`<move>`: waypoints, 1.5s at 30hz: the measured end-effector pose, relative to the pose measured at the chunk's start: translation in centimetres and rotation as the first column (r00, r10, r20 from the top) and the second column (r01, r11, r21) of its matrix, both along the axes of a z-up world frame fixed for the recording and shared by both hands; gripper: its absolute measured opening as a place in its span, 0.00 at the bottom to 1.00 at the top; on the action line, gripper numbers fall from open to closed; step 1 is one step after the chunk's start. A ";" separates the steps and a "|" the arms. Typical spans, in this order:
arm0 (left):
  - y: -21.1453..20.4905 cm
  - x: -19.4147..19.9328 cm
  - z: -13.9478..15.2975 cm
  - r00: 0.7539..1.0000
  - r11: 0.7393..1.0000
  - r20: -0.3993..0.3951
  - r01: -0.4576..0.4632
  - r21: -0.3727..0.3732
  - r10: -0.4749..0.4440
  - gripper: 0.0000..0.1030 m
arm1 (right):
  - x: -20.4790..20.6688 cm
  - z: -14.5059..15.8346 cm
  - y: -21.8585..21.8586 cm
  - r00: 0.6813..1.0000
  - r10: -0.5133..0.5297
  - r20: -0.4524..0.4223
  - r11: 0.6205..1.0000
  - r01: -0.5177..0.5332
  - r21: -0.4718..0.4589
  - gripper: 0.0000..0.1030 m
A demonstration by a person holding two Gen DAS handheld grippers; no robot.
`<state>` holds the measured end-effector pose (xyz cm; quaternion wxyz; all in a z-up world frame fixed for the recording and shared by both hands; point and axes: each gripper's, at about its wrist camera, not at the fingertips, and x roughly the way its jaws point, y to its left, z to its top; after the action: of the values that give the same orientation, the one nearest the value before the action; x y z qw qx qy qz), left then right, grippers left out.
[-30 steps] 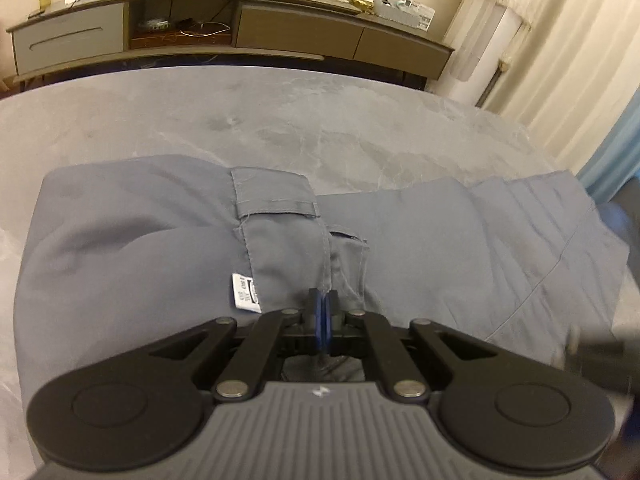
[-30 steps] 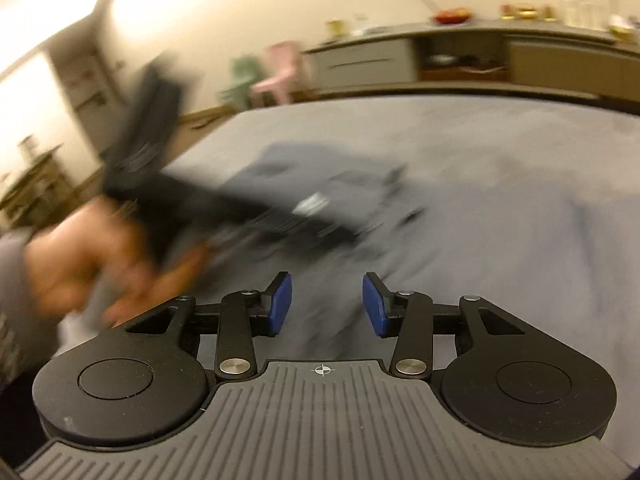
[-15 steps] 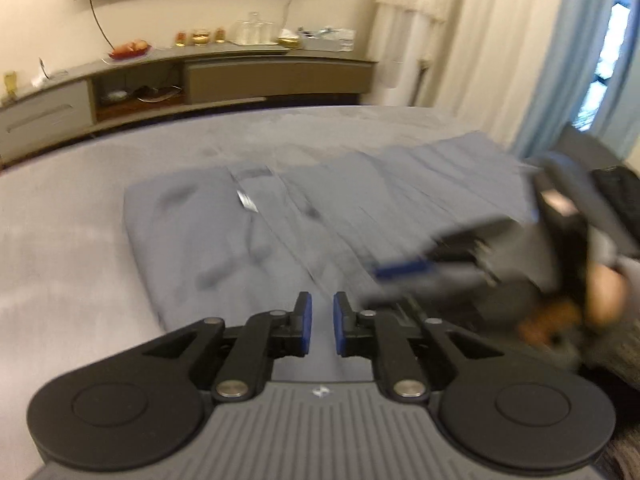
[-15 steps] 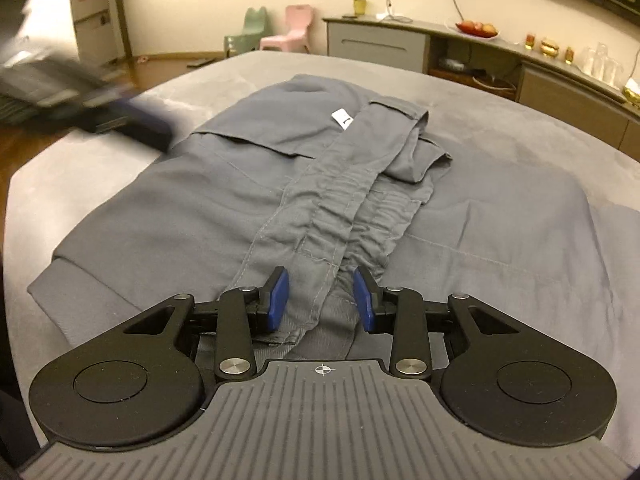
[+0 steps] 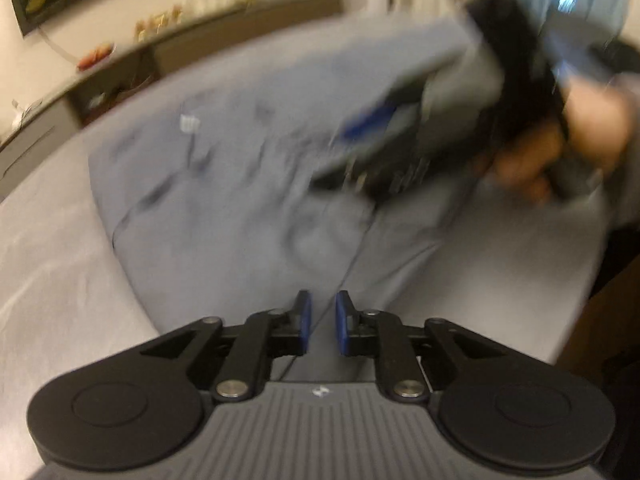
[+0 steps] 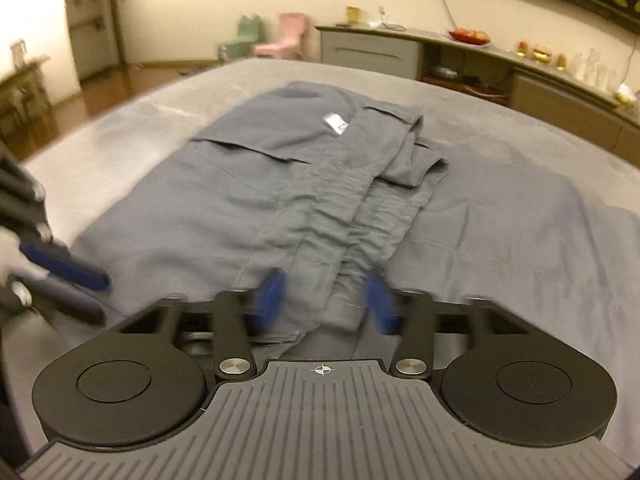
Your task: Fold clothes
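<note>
Grey trousers [image 6: 280, 184] lie folded on the grey padded surface [image 6: 520, 140], a white label [image 6: 335, 123] near their far end. My right gripper [image 6: 326, 300] hovers low over the gathered waistband. Its jaws are opening, with the fabric lying between the blurred blue pads and not pinched. My left gripper [image 5: 323, 320] stands over the near edge of the trousers [image 5: 224, 184], jaws a narrow gap apart with nothing pressed between them. It also shows in the right wrist view as a blue finger [image 6: 60, 268] at the left edge. The left wrist view is blurred.
A hand [image 5: 580, 132] holds the right gripper at the upper right of the left wrist view. A long low sideboard [image 6: 520, 76] with a fruit plate [image 6: 470, 36] runs along the far wall. Small chairs [image 6: 286, 38] stand beyond the surface's far edge.
The left gripper let go of the fabric it pinched, opened slightly and swung away sideways. The right gripper settled over the waistband and its jaws spread much wider.
</note>
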<state>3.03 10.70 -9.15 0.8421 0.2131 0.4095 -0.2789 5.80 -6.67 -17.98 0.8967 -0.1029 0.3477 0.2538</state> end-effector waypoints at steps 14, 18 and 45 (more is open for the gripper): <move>-1.6 5.8 3.1 0.974 0.971 0.120 -0.172 -0.164 0.193 0.18 | 5.4 7.0 -6.4 0.996 -0.028 -0.082 0.992 0.038 0.124 0.79; -5.9 8.5 1.9 0.984 0.980 0.095 -0.139 -0.144 0.153 0.19 | 5.1 7.9 -15.5 0.985 -0.152 -0.083 0.988 0.152 -0.002 0.79; -7.0 13.2 -0.9 0.906 0.914 0.166 -0.403 0.055 0.389 0.26 | 2.7 10.1 -38.1 0.747 -0.655 -0.114 0.701 0.656 0.280 0.79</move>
<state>16.25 3.73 -10.06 0.8995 0.1829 0.3912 -0.0668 8.46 -44.78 -7.90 0.9317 0.1666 0.3211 -0.0313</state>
